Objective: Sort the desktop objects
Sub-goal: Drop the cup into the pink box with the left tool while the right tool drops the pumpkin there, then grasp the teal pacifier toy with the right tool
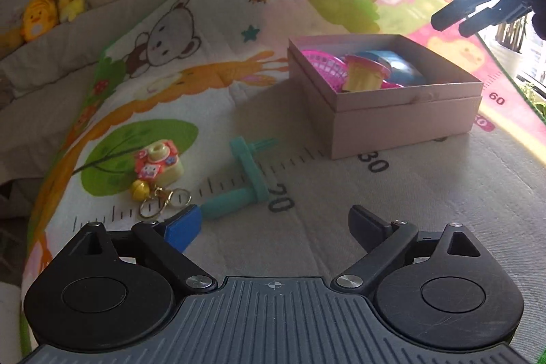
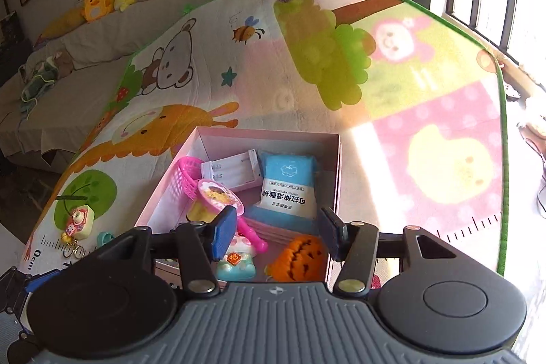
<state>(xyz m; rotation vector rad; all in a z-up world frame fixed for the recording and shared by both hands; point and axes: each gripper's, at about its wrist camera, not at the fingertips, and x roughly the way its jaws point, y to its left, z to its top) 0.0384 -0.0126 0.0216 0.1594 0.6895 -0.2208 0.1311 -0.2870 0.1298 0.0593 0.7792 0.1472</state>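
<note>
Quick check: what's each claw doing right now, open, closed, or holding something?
Left claw: wide open, holding nothing, over the mat.
Right claw: open, empty, above the pink box.

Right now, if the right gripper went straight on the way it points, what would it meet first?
Probably the blue and white wet-wipe packet in the open pink cardboard box; the right gripper, jaws open and empty, hangs above it. Depth is uncertain.
</note>
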